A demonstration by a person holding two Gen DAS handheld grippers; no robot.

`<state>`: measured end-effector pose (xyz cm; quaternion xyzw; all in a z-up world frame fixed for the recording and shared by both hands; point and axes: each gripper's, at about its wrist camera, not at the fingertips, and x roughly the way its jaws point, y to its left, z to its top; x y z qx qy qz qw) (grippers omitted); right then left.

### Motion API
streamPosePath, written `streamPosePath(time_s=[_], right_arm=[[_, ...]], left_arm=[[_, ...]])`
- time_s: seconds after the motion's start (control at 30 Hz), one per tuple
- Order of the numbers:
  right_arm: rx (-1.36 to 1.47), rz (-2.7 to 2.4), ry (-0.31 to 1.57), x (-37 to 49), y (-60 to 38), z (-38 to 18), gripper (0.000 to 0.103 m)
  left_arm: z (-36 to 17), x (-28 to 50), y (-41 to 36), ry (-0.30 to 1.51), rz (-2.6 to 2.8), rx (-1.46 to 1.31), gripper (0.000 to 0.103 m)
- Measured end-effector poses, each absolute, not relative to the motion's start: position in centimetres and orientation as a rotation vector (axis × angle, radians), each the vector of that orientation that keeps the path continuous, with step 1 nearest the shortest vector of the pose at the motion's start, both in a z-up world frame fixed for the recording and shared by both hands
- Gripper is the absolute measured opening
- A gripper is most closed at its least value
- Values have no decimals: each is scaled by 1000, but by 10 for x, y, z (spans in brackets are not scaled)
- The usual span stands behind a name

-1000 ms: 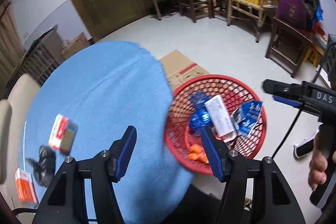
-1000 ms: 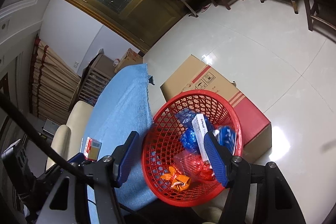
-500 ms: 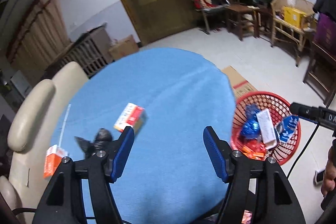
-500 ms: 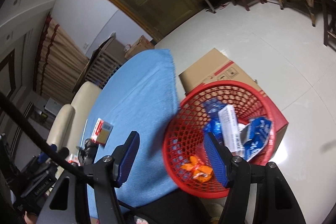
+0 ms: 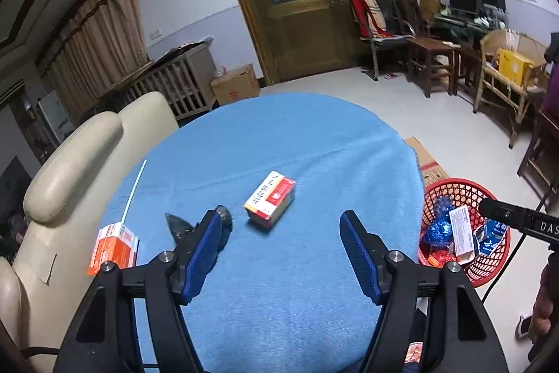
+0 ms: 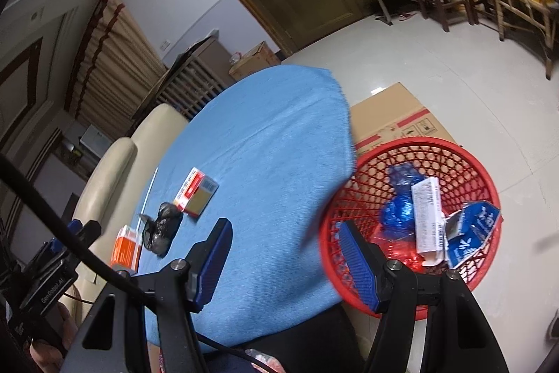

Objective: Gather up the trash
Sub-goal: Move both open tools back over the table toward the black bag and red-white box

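Note:
A red-and-white box [image 5: 270, 200] lies mid-table on the blue cloth [image 5: 279, 135], just beyond my left gripper [image 5: 281, 226], which is open and empty above the cloth. Partly behind its left finger sits a black crumpled wrapper [image 5: 180, 226], with an orange box [image 5: 113, 243] at the table's left edge. My right gripper [image 6: 284, 229] is open and empty over the table's right edge, next to the red basket [image 6: 419, 140] holding several wrappers and boxes. The right wrist view also shows the red-and-white box [image 6: 195, 191], black wrapper [image 6: 160, 229] and orange box [image 6: 125, 247].
A thin white stick [image 5: 134, 191] lies on the cloth's left side. A cream armchair [image 5: 80, 156] stands against the table's left. A cardboard box [image 6: 394, 114] sits on the floor behind the basket. Wooden chairs and tables [image 5: 433, 58] line the far right wall.
Both views have swung left, from over the basket to over the table. The basket has slid to the right of each view and the trash on the table has come toward the middle.

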<state>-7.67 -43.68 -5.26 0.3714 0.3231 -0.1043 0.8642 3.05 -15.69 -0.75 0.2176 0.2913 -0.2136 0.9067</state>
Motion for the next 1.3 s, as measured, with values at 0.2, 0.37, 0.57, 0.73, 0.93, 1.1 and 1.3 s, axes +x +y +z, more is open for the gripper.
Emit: streamPosePath(time_s=[0.2,0.37,0.57,0.73,0.93,1.1,1.3], right_arm=[[727,-187,702,-61,-412,-44,68],[683,-154,733,-44,-390,-40,68],[639,-93,786,-10,-362,-39,68],[615,-32,825,32,-337,-36,68],[598,15,874,79,-312,-39,68],[610,27,935,119,-303,-51,68],[698,-9,1008,167,-309,-70,68]], left_arm=[[-9,44,-122,621,-400,391,71],[-21,66,-74,666,-309,339,72],[-45,98,-1,758,-160,247,72],[-58,110,42,802,-93,171,72],[-73,118,51,834,-87,161,72],[-84,123,51,865,-96,159,72],[-92,129,54,891,-90,150,72]])
